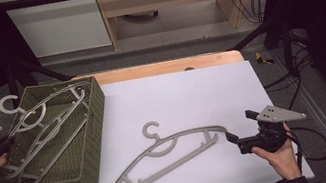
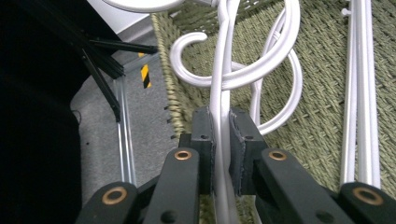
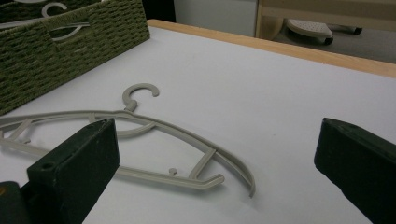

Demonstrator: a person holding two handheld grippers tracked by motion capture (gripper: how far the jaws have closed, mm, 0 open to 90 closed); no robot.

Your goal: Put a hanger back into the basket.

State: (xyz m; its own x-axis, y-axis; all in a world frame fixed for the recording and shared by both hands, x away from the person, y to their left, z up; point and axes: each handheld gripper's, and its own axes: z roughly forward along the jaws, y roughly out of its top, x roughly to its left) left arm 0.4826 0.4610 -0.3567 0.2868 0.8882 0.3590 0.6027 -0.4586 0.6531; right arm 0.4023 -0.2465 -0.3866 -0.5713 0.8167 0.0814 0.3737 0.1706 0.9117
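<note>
Hangers point(image 1: 46, 130) lie in the basket point(image 1: 91, 150) at left; one hanger point(image 1: 172, 153) lies on the table point(image 1: 191, 91) right of it.

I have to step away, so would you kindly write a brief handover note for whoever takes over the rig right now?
Left gripper: shut on a hanger in the woven basket, at its left edge.
Right gripper: open, holding nothing, just off the right end of the hanger on the mat.
Done: several hangers lie in the basket.
Left: probably the hanger on the mat; whether it goes in or just came out, I cannot tell.
</note>
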